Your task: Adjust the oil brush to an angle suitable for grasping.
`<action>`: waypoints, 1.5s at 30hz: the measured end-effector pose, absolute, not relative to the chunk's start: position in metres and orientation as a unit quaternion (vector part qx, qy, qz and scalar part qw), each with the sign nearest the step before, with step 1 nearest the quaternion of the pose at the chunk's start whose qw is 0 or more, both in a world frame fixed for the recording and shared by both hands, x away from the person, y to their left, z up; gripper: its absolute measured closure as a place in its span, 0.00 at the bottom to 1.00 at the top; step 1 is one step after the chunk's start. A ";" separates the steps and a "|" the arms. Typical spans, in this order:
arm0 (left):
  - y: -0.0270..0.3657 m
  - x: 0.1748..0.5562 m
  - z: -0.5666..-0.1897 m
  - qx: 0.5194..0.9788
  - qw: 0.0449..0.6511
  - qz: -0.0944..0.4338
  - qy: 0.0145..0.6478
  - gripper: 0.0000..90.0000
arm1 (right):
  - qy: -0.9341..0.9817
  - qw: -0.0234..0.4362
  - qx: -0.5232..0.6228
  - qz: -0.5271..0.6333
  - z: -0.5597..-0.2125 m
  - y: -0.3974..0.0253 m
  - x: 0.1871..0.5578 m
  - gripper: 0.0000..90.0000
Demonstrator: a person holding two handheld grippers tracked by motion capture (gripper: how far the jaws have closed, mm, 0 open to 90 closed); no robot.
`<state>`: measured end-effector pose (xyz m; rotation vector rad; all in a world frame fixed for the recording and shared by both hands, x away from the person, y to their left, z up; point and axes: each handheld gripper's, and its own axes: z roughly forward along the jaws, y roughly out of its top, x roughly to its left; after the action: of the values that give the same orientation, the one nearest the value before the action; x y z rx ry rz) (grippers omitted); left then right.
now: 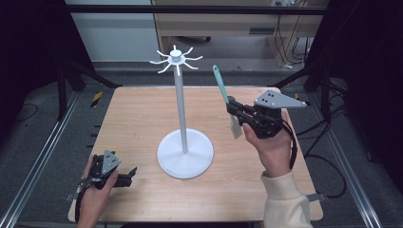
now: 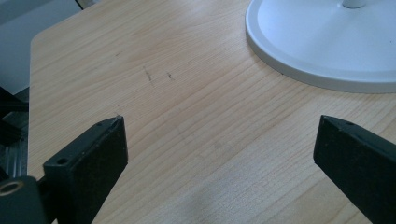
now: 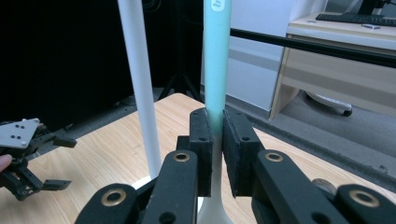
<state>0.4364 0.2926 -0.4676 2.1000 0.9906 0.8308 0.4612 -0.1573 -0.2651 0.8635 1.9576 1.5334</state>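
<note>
Right hand-held gripper (image 1: 236, 110): raised above the desk (image 1: 142, 118), at about 3 o'clock from the white hook stand (image 1: 183, 118). Jaws closed tight on the handle of a teal spatula (image 1: 221, 85); in the right gripper view the handle (image 3: 216, 60) rises straight up from between the two pads, pale blade end below them. In the high view the handle tip leans toward 11 o'clock, near the stand's hooks but apart from them; blade hangs below the jaws, off the desk.

Left hand-held gripper (image 1: 128, 175): low at the desk's 7 o'clock corner, at 8 o'clock from the stand's round base (image 2: 322, 42). Jaws spread wide, nothing between them but bare wood. Contact with the desk: cannot tell.
</note>
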 end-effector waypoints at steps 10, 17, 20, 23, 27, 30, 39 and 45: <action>0.292 0.436 -0.468 0.803 0.333 0.317 0.379 0.03 | 0.716 0.254 0.309 0.572 -0.260 -0.155 0.455 0.92; 0.292 0.437 -0.468 0.805 0.332 0.315 0.378 0.03 | 0.713 0.254 0.305 0.578 -0.256 -0.156 0.452 0.92; 0.292 0.437 -0.468 0.805 0.331 0.315 0.377 0.03 | 0.711 0.255 0.302 0.581 -0.255 -0.156 0.450 0.92; 0.292 0.437 -0.468 0.805 0.331 0.316 0.377 0.03 | 0.710 0.253 0.300 0.584 -0.253 -0.155 0.448 0.92; 0.292 0.437 -0.468 0.806 0.329 0.315 0.377 0.03 | 0.710 0.252 0.298 0.586 -0.252 -0.154 0.447 0.92; 0.292 0.437 -0.468 0.806 0.331 0.314 0.378 0.03 | 0.710 0.253 0.296 0.587 -0.252 -0.154 0.447 0.92; 0.292 0.436 -0.468 0.803 0.333 0.315 0.381 0.03 | 0.711 0.253 0.290 0.588 -0.251 -0.151 0.444 0.92; 0.292 0.436 -0.468 0.803 0.334 0.316 0.380 0.03 | 0.710 0.254 0.287 0.591 -0.248 -0.150 0.441 0.92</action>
<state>0.4365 0.2924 -0.4679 2.0948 0.9916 0.8239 0.4412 -0.1497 -0.2483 0.7797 1.9283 1.6049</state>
